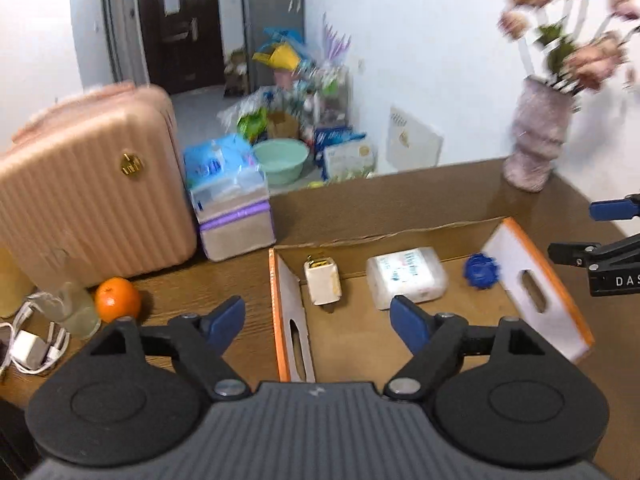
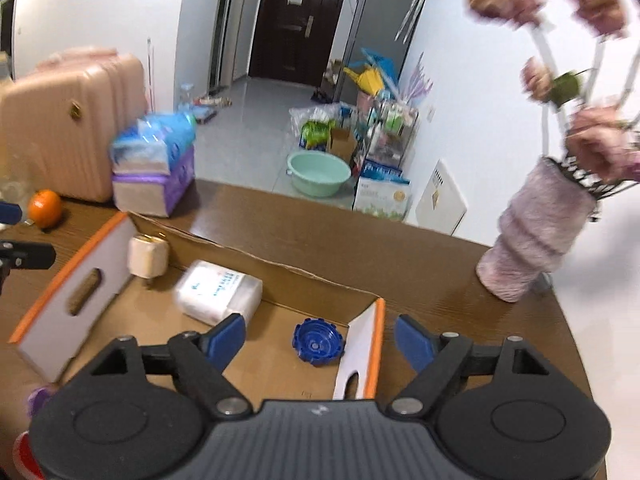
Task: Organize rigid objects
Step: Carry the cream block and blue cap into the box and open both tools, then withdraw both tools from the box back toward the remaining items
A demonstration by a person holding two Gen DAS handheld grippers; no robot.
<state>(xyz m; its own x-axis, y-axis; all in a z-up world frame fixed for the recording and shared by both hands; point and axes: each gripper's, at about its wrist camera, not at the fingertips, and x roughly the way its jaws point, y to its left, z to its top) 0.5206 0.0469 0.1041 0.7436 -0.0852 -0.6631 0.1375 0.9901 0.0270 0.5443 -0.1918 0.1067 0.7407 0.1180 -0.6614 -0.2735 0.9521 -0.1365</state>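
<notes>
An open cardboard box [image 1: 360, 344] with orange-edged white flaps lies on the brown table. In it are a white charger plug [image 1: 322, 282], a clear plastic packet [image 1: 406, 278] and a blue ridged cap [image 1: 482, 271]. My left gripper [image 1: 318, 324] is open and empty, above the box's left flap. In the right wrist view the box [image 2: 280, 360] holds the plug [image 2: 148, 258], the packet [image 2: 218, 292] and the cap [image 2: 318, 342]. My right gripper [image 2: 320, 340] is open and empty, over the cap and the right flap [image 2: 366, 348]. It also shows in the left wrist view [image 1: 600, 232].
An orange [image 1: 117, 299], a glass jar [image 1: 76, 312] and a white charger with cable [image 1: 30, 350] lie left of the box. A pink suitcase [image 1: 88, 204] and stacked tissue packs [image 1: 230, 204] stand behind. A vase of flowers [image 2: 532, 240] stands at the table's back right.
</notes>
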